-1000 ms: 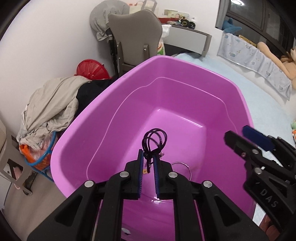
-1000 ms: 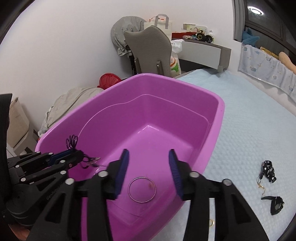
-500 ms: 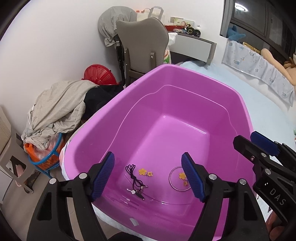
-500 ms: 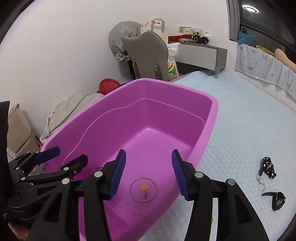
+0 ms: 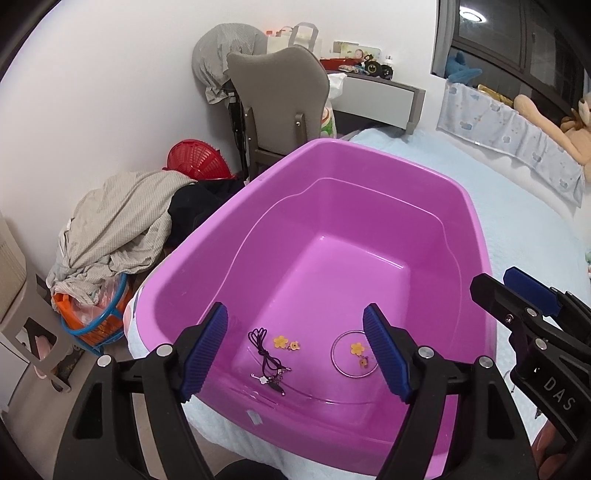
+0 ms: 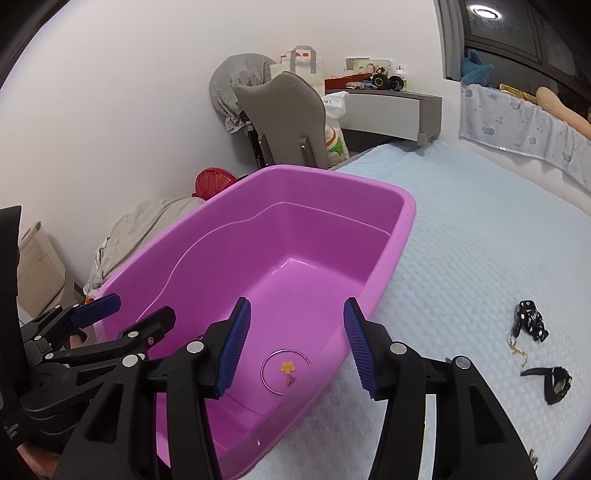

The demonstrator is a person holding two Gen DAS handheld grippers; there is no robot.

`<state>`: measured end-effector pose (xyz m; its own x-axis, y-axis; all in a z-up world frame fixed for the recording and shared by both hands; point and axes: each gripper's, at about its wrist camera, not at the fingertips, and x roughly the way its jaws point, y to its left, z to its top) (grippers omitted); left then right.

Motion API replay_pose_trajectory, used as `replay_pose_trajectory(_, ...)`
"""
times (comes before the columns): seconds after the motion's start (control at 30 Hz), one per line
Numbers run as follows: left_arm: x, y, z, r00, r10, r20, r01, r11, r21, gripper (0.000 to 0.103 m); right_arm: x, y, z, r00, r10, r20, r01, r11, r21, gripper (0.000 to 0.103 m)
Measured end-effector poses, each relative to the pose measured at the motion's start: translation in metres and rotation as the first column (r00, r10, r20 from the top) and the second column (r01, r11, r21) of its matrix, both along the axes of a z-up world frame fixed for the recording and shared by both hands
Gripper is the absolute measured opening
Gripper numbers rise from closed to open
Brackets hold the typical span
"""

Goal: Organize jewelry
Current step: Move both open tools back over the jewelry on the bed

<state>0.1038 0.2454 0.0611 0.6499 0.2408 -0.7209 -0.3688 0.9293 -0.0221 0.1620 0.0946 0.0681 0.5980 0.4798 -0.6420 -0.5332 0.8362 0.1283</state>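
Right wrist view: our right gripper [image 6: 297, 347] stands open and empty – we steer it right to the black pieces [image 6: 532, 320] on the bed [image 6: 480, 229]. Left gripper [image 5: 295, 350] wide, necklace [image 5: 267, 360] lying in the tub [image 5: 369, 236].

Evenly bright indoor light from a recessed ceiling lamp [image 6: 487, 13], soft glare on the purple tub [image 5: 369, 236] floor, sharp focus throughout, strong fisheye bending with black vignetted corners.
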Motion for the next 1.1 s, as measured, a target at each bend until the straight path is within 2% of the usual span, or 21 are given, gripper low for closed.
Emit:
replay_pose_trajectory(0.53,-0.016,-0.019,0.016,0.999,-0.010,0.045,0.010,1.000,0.011,0.077,-0.029,-0.049,0.009,0.996,-0.079,0.029,0.077,0.995,0.060,0.054)
replay_pose_trajectory(1.1,-0.038,-0.076,0.021,0.993,-0.097,0.068,0.095,0.995,0.036,0.080,-0.077,-0.128,0.003,0.973,-0.221,0.058,0.217,0.974,0.066,0.058)
